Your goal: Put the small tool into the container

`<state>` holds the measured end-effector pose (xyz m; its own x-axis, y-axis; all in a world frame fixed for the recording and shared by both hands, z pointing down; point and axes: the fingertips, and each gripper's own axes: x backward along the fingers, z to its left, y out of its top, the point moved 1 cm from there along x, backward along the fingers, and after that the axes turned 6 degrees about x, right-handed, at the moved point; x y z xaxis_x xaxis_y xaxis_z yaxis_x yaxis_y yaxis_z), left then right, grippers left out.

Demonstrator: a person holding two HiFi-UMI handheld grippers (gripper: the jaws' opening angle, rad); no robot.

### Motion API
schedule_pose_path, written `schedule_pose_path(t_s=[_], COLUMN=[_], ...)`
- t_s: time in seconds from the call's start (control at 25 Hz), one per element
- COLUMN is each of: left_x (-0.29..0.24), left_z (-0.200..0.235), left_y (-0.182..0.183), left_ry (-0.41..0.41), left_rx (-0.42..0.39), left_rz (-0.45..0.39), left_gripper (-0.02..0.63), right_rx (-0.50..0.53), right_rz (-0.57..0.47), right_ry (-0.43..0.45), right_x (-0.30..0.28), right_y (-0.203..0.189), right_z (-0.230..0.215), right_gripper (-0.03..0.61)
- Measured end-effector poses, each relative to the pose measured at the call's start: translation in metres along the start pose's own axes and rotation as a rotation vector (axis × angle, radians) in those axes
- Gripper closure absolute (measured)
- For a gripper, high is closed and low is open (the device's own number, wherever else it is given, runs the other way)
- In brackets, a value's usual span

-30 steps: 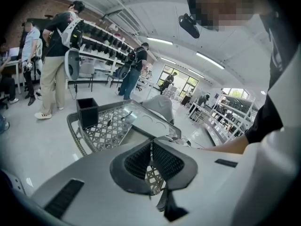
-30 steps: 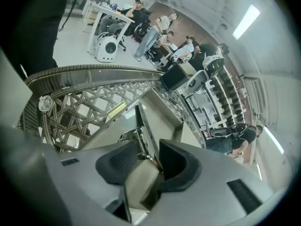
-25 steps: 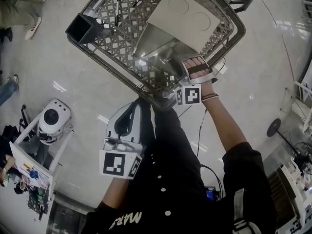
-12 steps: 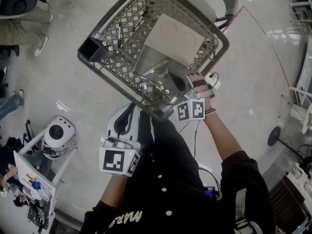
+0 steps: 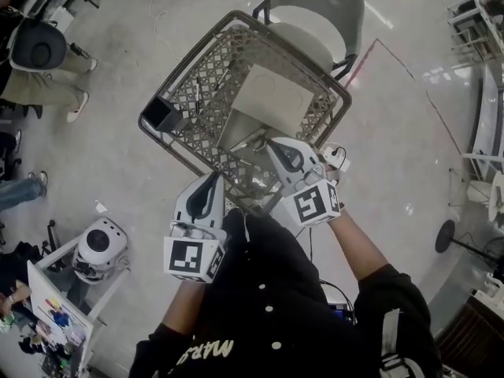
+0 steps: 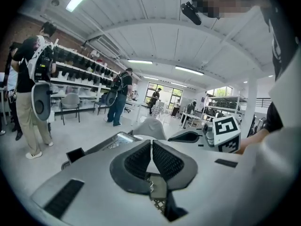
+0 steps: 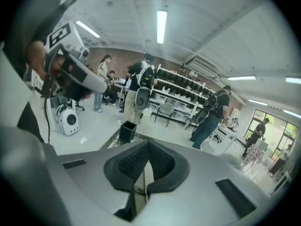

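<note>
Head view: the left claw [image 5: 213,179] and right claw [image 5: 276,143] hang over the wire basket's [image 5: 186,161] near rim, jaws pressed together on nothing visible. A thin dark tool [image 5: 196,94] lies on the mesh beside the black container [image 5: 160,116]. Pick-up looks undone; next, one claw must open and descend onto it.

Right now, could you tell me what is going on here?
A person stands over a mesh basket with a gripper in each hand. The left gripper and the right gripper both hang above the basket's near edge, jaws together with nothing between them. Inside the basket are a black container at one corner and a white board. Neither gripper touches anything.
</note>
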<state>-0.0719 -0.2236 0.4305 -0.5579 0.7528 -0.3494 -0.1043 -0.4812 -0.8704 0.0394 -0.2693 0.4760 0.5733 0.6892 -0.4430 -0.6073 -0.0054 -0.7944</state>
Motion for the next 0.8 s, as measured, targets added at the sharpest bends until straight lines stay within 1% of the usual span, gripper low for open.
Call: schedule_pose_path(t_s=[0.12, 0.24, 0.36, 0.52, 0.68, 0.8], left_x=[0.003, 0.0, 0.001, 0.004, 0.006, 0.011], left_z=[-0.003, -0.004, -0.005, -0.008, -0.009, -0.01], left_y=[0.015, 0.028, 0.043, 0.061, 0.081, 0.094], left_ry=[-0.007, -0.019, -0.026, -0.04, -0.05, -0.056], left_rx=[-0.027, -0.051, -0.073, -0.097, -0.124, -0.138], left_rz=[-0.015, -0.047, -0.073, -0.11, -0.155, -0.188], left_gripper=[0.577, 0.577, 0.577, 0.577, 0.577, 0.577], right_rx=[-0.077, -0.124, -0.17, -0.267, -0.299, -0.34], right_rz=[-0.042, -0.094, -0.133, -0.206, -0.265, -0.271], right_ry=[-0.019, -0.046, -0.094, -0.166, -0.232, -0.277], right_x=[0.015, 0.027, 0.04, 0.062, 0.082, 0.1], right_y=[0.023, 0.039, 0.054, 0.073, 0.087, 0.089], right_z=[-0.01, -0.024, -0.039, -0.059, -0.076, -0.083], right_gripper=[0.565, 0.565, 0.565, 0.565, 0.565, 0.565])
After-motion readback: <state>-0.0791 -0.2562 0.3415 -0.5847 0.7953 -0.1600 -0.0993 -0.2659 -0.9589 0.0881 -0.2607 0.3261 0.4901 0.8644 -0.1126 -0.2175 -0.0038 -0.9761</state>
